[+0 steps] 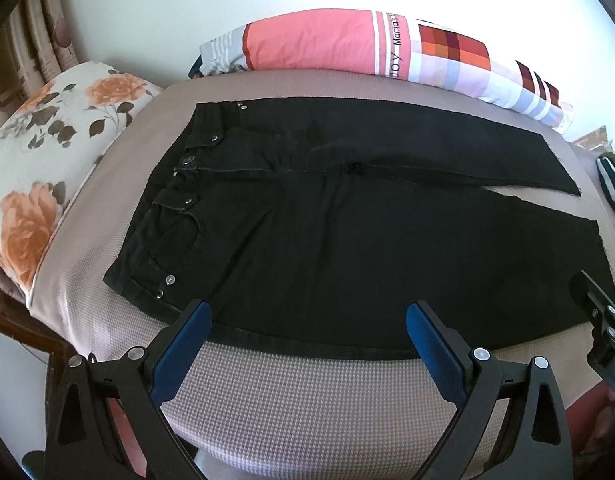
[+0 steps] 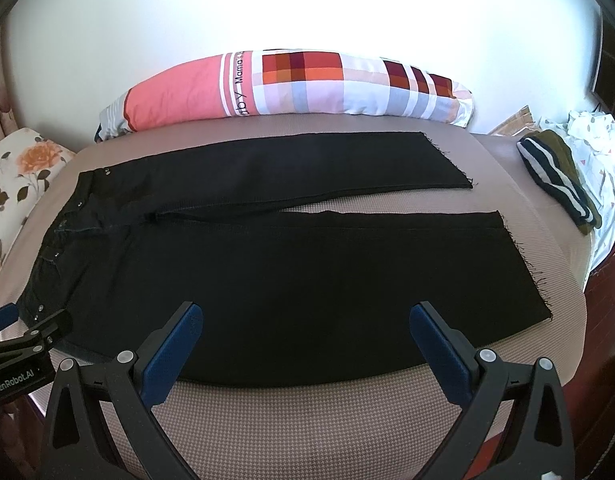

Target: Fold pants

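**Pants laid flat, both grippers poised at the near edge**

Left wrist view. Black pants [image 1: 327, 224] are recorded spread flat on a bed [image 1: 291, 400] covered in a pale houndstooth sheet, waistband to the left, legs running to the right. The long axis is thus set crosswise to the fingers. The left gripper [image 1: 307, 340] is held with its blue-padded fingers wide apart, nothing between them, their tips reaching just over the near side seam below the hip. A floral pillow [image 1: 43, 168] is noted at the left, a patchwork bolster [image 1: 367, 52] along the far edge. Part of the right gripper [image 1: 599, 320] is seen at the right margin, over the near leg.

Right wrist view. The right gripper [image 2: 307, 340] is likewise held with fingers spread and empty, tips over the near edge of the near leg. Both frayed hems lie to the right, the two legs parted by a narrow wedge of sheet. A striped garment [image 2: 559, 180] is listed well apart from the hems. Bare sheet is available in front of the near seam; room beyond the far leg is limited by the bolster. The left gripper is judged nearer the waist, the right nearer the hems. A lengthwise fold, near leg carried over far, is judged the likely first step.
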Motion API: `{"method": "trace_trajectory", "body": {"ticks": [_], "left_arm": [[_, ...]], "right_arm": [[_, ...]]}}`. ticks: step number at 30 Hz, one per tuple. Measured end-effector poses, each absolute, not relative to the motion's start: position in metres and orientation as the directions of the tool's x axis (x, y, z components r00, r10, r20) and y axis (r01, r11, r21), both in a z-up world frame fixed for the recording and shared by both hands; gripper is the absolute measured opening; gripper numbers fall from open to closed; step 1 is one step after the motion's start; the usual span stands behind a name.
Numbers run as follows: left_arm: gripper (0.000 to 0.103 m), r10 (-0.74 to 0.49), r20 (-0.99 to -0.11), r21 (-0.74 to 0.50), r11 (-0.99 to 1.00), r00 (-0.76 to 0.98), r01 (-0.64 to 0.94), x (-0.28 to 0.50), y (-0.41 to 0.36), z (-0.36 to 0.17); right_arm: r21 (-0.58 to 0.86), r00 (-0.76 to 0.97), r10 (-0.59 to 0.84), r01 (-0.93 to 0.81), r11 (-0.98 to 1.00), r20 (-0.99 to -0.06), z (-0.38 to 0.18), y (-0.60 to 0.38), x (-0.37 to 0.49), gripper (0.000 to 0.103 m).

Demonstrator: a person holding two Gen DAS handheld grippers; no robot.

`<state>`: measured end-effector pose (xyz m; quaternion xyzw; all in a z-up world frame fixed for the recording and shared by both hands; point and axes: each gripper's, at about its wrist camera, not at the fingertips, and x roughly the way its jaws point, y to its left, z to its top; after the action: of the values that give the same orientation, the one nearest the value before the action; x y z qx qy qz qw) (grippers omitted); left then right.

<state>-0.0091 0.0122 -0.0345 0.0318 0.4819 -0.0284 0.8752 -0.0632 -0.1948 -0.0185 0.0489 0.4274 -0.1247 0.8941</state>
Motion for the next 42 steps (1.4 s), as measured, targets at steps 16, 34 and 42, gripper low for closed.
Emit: {"method": "trace_trajectory", "body": {"ticks": [16,34,42], "left_arm": [[0.097,-0.016,-0.845,0.031,0.996,0.535,0.078,-0.0097,0.0123,-0.0345],[0.097,-0.015,-0.845,0.032,0.996,0.535,0.079,-0.0096,0.0119,-0.0345],[0.097,-0.016,-0.845,0.031,0.996,0.535,0.079,-0.0099,0.0113,-0.0345]], "right_arm": [[-0.022,0.604,-0.181,0.261,0.965,-0.776,-0.0192,-0.1933,-0.0629,0.103],[-0.023,0.604,-0.182,0.26,0.965,-0.776,-0.0201,-0.1938,-0.0625,0.103],[-0.027,0.604,-0.185,0.261,0.965,-0.776,-0.0207,-0.1935,-0.0621,0.103]]}}
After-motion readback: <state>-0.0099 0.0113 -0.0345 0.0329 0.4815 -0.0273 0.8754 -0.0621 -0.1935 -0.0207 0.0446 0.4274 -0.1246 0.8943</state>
